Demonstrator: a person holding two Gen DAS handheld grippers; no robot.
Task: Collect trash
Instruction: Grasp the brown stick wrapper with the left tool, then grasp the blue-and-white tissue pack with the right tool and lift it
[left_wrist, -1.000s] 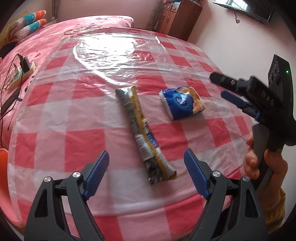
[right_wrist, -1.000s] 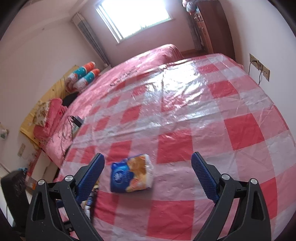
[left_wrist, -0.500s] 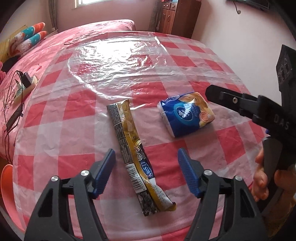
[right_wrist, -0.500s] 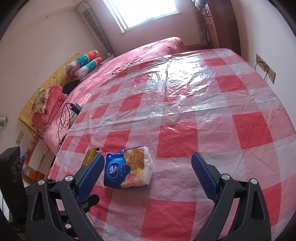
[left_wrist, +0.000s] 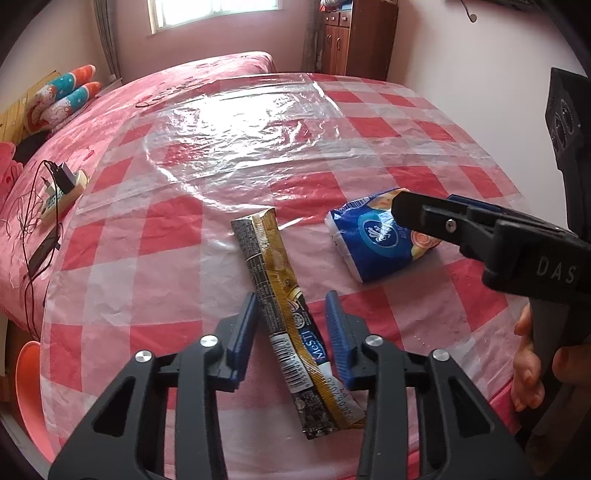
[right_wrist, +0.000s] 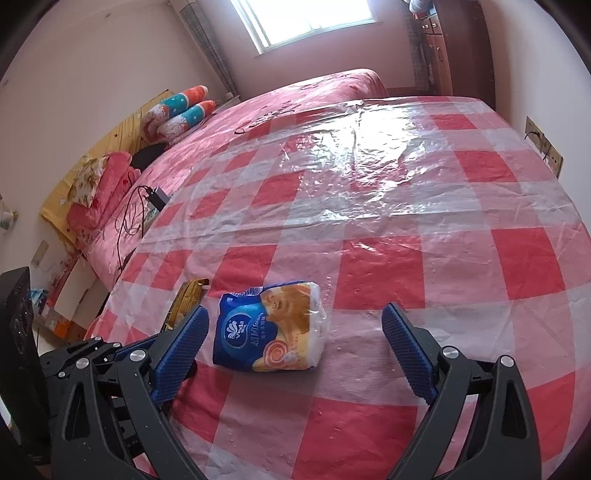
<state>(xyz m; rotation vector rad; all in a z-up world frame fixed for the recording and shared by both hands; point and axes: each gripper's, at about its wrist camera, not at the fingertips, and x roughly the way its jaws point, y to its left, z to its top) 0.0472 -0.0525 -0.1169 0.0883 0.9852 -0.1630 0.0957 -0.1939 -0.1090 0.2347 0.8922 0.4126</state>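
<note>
Left claw (left_wrist: 291, 314) angled down over the desk (left_wrist: 166, 280), jaws closing with the long gold-and-black snack wrapper (left_wrist: 288, 314) between the blue pads (left_wrist: 334, 325); pads straddle the wrapper's middle, a sliver of cloth visible on each side, so not yet pressing on it. Wrapper lies flat on the red-and-white checked plastic cloth, running from about 11 o'clock to 5 o'clock in the left wrist view, near end past the claw toward the desk's near edge. Blue-and-orange tissue pack (left_wrist: 380, 243) sits at 2 o'clock of the wrapper, near it but apart, lying on its side. Right claw (right_wrist: 291, 332) released, jaws spread wide, hovering over the tissue pack (right_wrist: 269, 328); the pack sits between the pads, closer to the left pad, touching neither as far as can be told. In the left wrist view the right claw's black finger (left_wrist: 436, 221) crosses in front of the pack's right end, and a hand (left_wrist: 532, 365) grips the handle at 4 o'clock. From the right wrist view, the wrapper's far tip (right_wrist: 186, 299) shows at 9 o'clock of the pack, just beyond the left pad. Beyond the desk at 10 o'clock: a bed (right_wrist: 258, 110) with pink cover, rolled pillows (right_wrist: 181, 110), and a power strip (left_wrist: 62, 188) with cables.
</note>
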